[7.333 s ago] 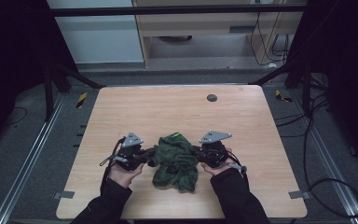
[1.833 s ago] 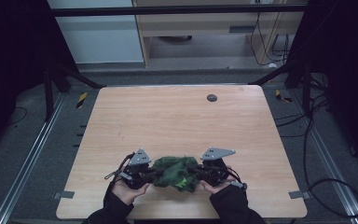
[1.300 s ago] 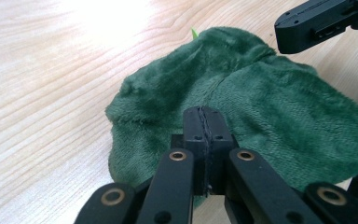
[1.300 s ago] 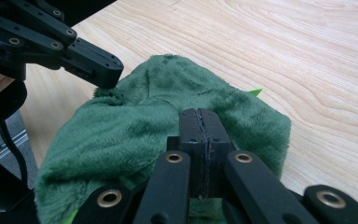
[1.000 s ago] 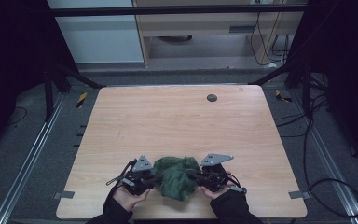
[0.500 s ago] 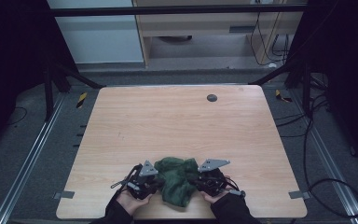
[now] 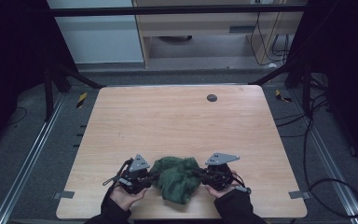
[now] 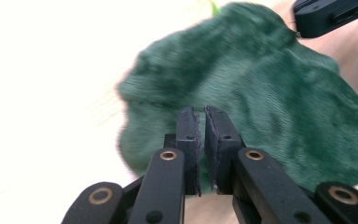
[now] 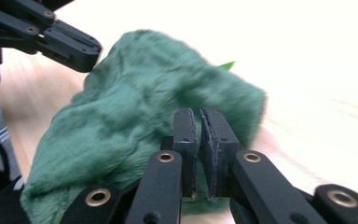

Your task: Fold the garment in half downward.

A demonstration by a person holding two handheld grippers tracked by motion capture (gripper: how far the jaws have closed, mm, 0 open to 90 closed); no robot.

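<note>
Both my left claw [image 7: 151, 178] and right claw [image 7: 197, 174] pinch the soft, limp green cloth [image 7: 176, 177] bunched between them, best gripped at its edges.

Looks like lab / test rig room, not home. Plain wood table [image 7: 182, 121] boxed in by black metal frame [image 7: 177, 9], dark curtains [image 7: 9, 56] hanging both sides. Grey carpet floor [image 7: 23, 172] with metal rails [image 7: 32, 154] along table, tape marks [image 7: 63, 194] on them. Loose cables [image 7: 317, 140] snaking at right, more by beige cabinet [image 7: 200, 28] at back. Yellow-black hazard tape [image 7: 81, 99] on floor
</note>
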